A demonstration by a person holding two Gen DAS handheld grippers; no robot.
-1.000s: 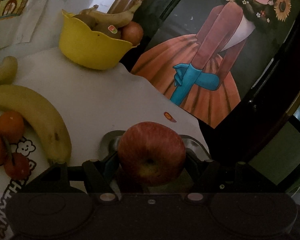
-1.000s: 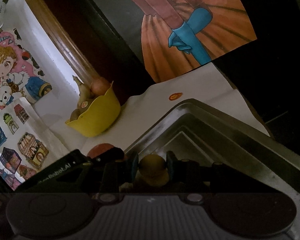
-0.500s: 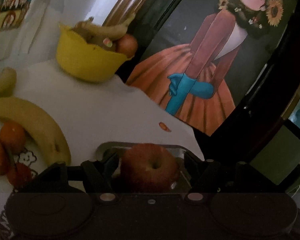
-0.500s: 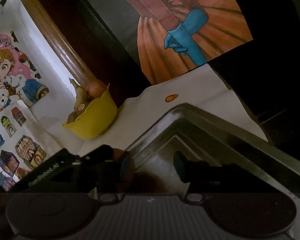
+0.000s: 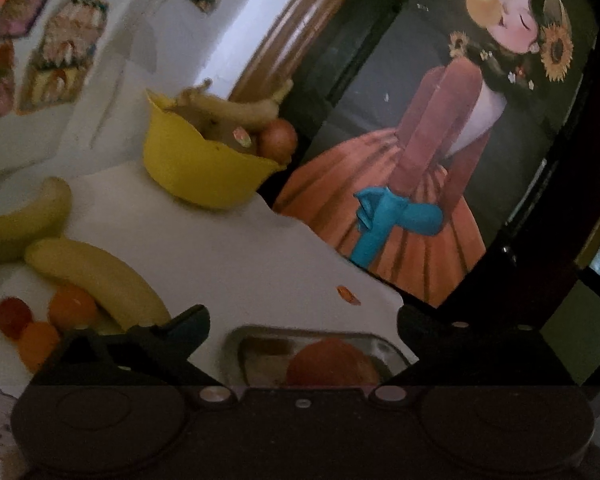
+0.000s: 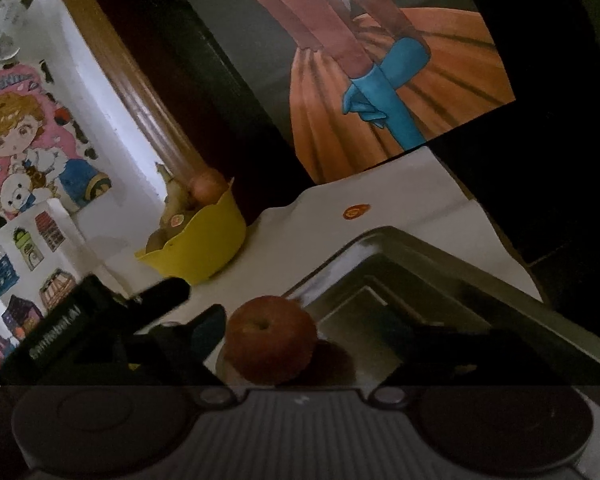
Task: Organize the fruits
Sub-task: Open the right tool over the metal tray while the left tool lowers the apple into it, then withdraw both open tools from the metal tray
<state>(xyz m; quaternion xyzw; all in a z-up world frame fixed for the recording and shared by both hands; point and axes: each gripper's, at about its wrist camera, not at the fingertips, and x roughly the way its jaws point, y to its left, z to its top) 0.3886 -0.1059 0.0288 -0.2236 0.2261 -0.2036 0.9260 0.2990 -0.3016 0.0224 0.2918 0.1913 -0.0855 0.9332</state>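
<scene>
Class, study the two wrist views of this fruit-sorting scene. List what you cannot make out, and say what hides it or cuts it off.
- Apple in the metal tray: left wrist view, lower half hidden by the camera housing.
- Tray floor near the apple: right wrist view, in dark shadow; any small fruit there is unreadable.
- Yellow bowl: its wall hides the lower contents.
- Bananas: one cut off by the left edge.
- Sticker: too small to read.
</scene>
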